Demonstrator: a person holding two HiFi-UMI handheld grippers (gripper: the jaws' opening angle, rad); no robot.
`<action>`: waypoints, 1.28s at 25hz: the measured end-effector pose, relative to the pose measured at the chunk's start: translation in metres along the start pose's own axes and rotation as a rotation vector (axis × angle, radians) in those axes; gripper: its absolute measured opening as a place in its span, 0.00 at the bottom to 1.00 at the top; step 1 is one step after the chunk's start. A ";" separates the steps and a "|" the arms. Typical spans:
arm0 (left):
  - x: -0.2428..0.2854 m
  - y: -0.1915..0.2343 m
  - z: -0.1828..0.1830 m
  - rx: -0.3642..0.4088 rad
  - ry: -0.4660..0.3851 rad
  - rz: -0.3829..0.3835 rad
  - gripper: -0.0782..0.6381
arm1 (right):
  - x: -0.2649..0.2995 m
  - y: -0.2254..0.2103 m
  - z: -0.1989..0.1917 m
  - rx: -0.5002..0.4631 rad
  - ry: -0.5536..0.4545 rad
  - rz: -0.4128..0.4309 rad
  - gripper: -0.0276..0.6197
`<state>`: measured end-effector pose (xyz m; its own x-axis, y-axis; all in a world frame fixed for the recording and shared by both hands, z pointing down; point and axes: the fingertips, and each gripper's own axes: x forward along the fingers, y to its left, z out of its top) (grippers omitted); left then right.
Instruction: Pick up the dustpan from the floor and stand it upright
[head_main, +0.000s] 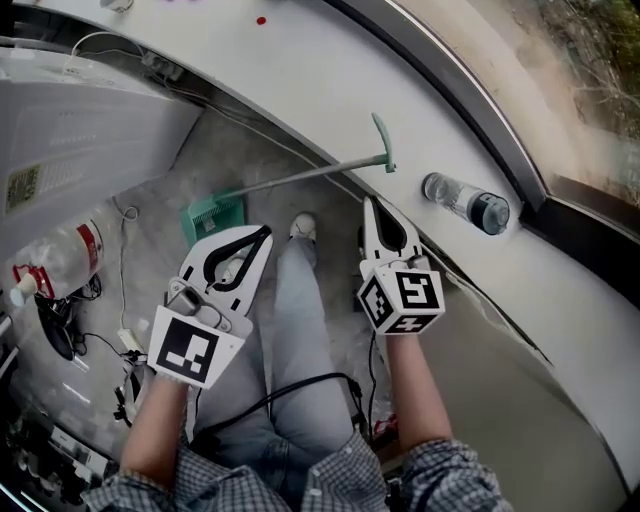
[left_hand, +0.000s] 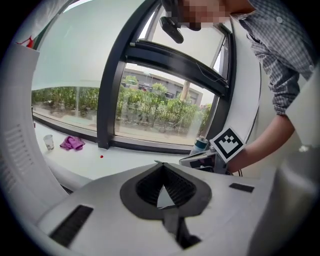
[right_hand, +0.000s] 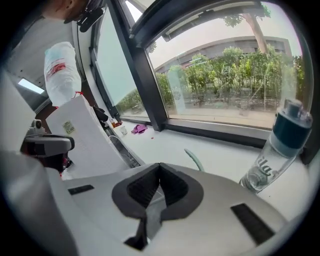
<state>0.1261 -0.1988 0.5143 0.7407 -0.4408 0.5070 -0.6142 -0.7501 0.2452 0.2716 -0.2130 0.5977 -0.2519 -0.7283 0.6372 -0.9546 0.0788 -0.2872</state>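
Left gripper (head_main: 262, 236): jaws pressed together, nothing between them; same reading in its own view (left_hand: 160, 165). Right gripper (head_main: 369, 203): jaws likewise pressed together and empty, confirmed in its own view (right_hand: 159, 166).

Dustpan (head_main: 300, 178) is seen lying tilted, not yet upright; pan (head_main: 212, 218) is down on the floor (head_main: 240, 150), ahead of the left gripper and off to its left; the grip (head_main: 384, 142) is propped against the sill (head_main: 330, 80), ahead of the right gripper's tips. Long axis is thus run crosswise in front of both grippers, low at the left end, raised at the right; both grippers are held apart from it.

In the right gripper view the grip (right_hand: 194, 160) is seen just past the jaws, a little to their right. A bottle (head_main: 465, 202) is laid on the sill further right of that gripper.

Judged: the right gripper is the nearer to the grip end, the left to the pan; either must be opened before the shaft can be taken; the shaft, being crosswise to the jaws' line, is best met square-on.
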 end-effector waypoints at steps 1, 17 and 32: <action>0.004 0.000 -0.003 0.002 0.005 -0.004 0.12 | 0.006 -0.004 -0.005 0.010 0.013 -0.007 0.05; 0.045 0.009 -0.039 0.026 0.057 -0.012 0.12 | 0.083 -0.055 -0.085 0.233 0.129 -0.071 0.26; 0.044 0.015 -0.057 0.016 0.080 0.000 0.12 | 0.115 -0.065 -0.093 0.298 0.101 -0.077 0.19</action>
<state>0.1342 -0.2013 0.5872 0.7158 -0.4006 0.5719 -0.6095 -0.7581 0.2318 0.2896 -0.2390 0.7563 -0.2094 -0.6521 0.7286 -0.8865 -0.1879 -0.4230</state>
